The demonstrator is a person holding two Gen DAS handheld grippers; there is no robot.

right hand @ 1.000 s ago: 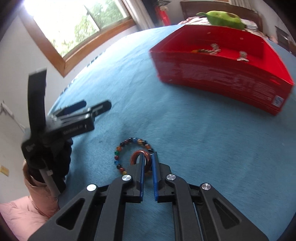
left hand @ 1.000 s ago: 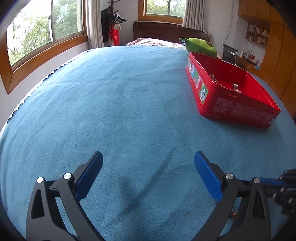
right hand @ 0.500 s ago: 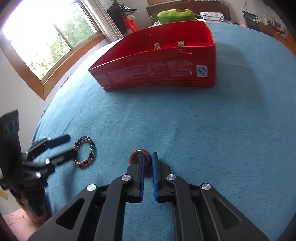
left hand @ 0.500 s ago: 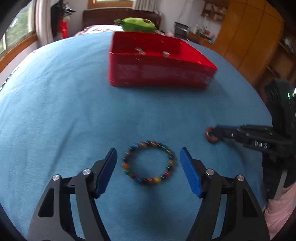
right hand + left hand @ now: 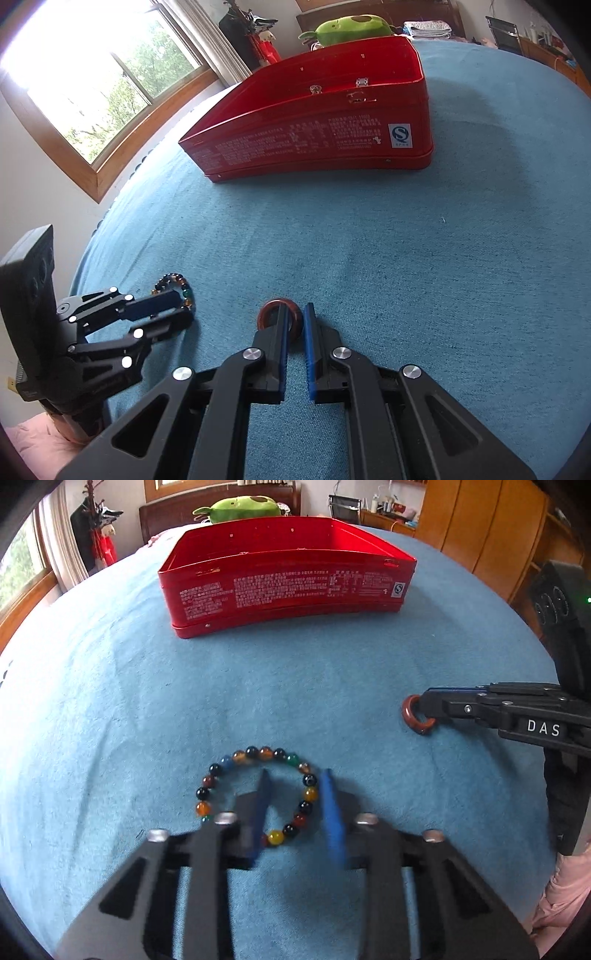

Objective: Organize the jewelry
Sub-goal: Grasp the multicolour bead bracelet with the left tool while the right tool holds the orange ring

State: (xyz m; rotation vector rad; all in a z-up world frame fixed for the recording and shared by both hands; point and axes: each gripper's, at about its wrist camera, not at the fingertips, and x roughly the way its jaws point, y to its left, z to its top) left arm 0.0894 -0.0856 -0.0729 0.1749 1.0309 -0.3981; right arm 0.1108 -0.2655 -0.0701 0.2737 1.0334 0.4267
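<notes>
**Both grippers at the jewelry**

The left hand-held gripper (image 5: 295, 786) straddles one side of the beaded bracelet (image 5: 255, 794) on the blue bed (image 5: 110, 720), fingers partly apart. The right hand-held gripper (image 5: 294, 314) pinches the red ring (image 5: 275, 314). The red tin (image 5: 288, 587) sits beyond.

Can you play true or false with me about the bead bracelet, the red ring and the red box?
1. The right tongs pinch the small reddish-brown ring. True.
2. The colourful round-bead bracelet lies inside the red metal box. False: it lies on the blue cloth, in front of the box.
3. One finger of the left tongs sits inside the bracelet's loop. True.
4. The box has its lid shut. False: it is open on top.
5. A green plush toy sits behind the box. True.
</notes>
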